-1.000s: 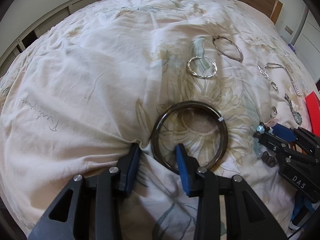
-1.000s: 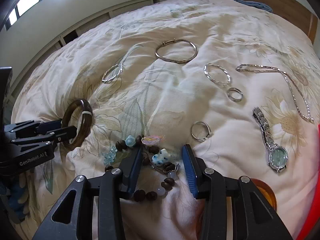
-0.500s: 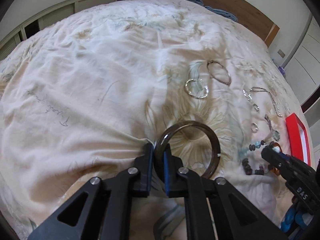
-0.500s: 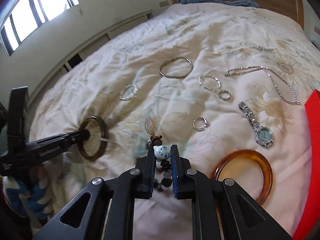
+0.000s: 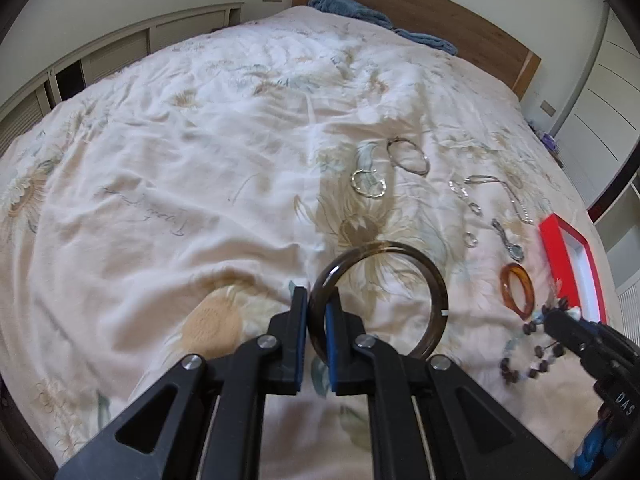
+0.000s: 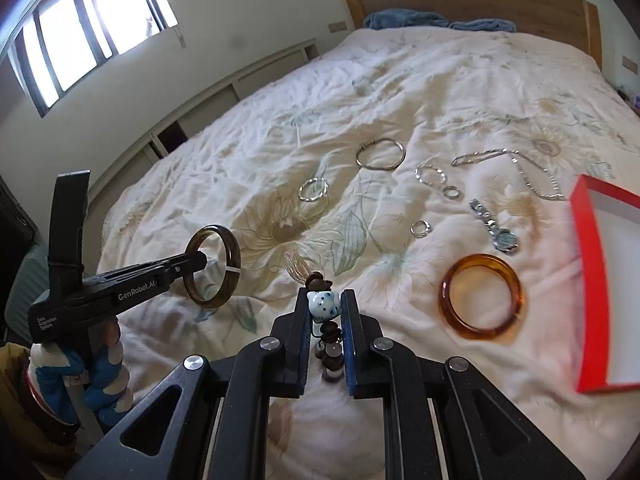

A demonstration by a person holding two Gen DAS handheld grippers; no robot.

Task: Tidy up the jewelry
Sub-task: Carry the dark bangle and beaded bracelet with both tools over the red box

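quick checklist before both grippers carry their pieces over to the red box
1. Left gripper shut on the dark bangle: ok, pads clamp its rim.
2. Right gripper shut on the bead bracelet: ok, though the loose end dangles.
3. Both pieces off the bedspread: bangle ok; whole bracelet, cannot tell.
4. Red box open and its visible part free: ok.
5. Amber bangle lies before the box: not ok, pass above it.
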